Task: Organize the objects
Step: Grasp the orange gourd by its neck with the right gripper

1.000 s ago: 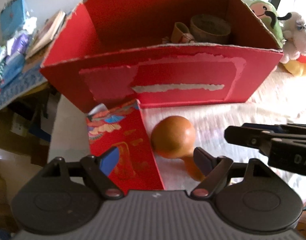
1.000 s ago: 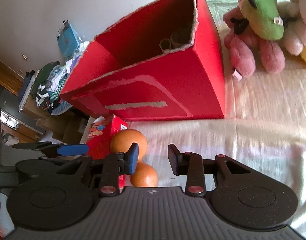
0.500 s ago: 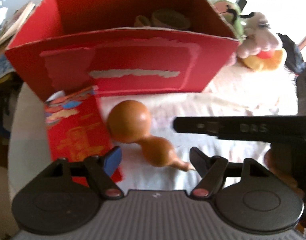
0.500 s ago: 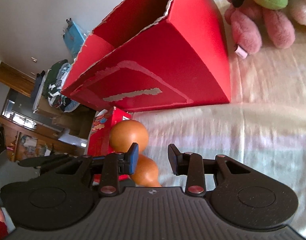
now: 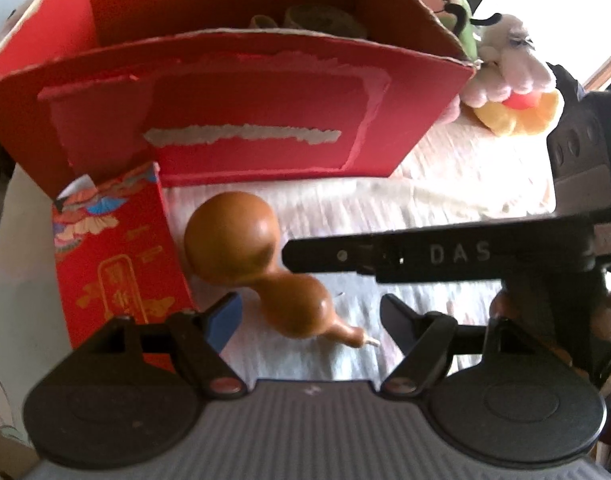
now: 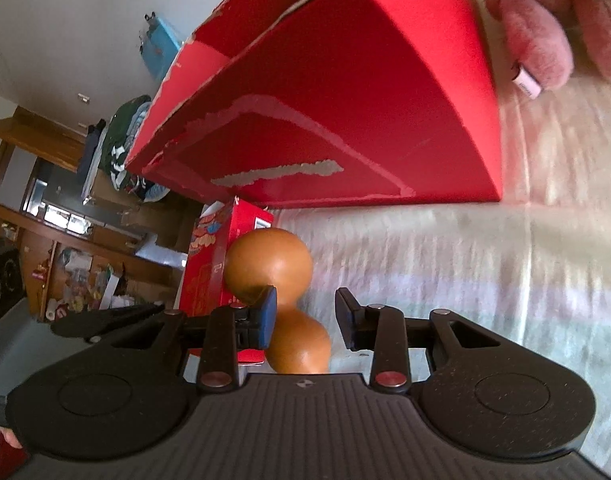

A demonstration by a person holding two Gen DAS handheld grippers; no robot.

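Orange gourd (image 5: 241, 248) lies between both tongs' fingers | left tongs (image 5: 309, 316) released; right tongs (image 6: 305, 312) released

1. The gourd (image 5: 241, 240) has a smooth, glossy brown skin.
2. The red cardboard box (image 5: 245, 120) is matt, with paper torn rough along its edges.
3. The small red packet (image 5: 117, 256) is printed card.
4. The plush toys (image 6: 537, 36) are fuzzy cloth.
5. The tablecloth (image 6: 485, 264) looks like woven fabric.
6. The gripper fingers (image 6: 347, 316) are matt black plastic.

Open cloth (image 5: 445, 200) right of gourd (image 5: 241, 248), free for passage. Left blocked by small red box (image 5: 117, 248), just beside gourd. Far side walled off by big red box (image 5: 245, 120). Right gripper (image 5: 289, 256) crossing over from right.
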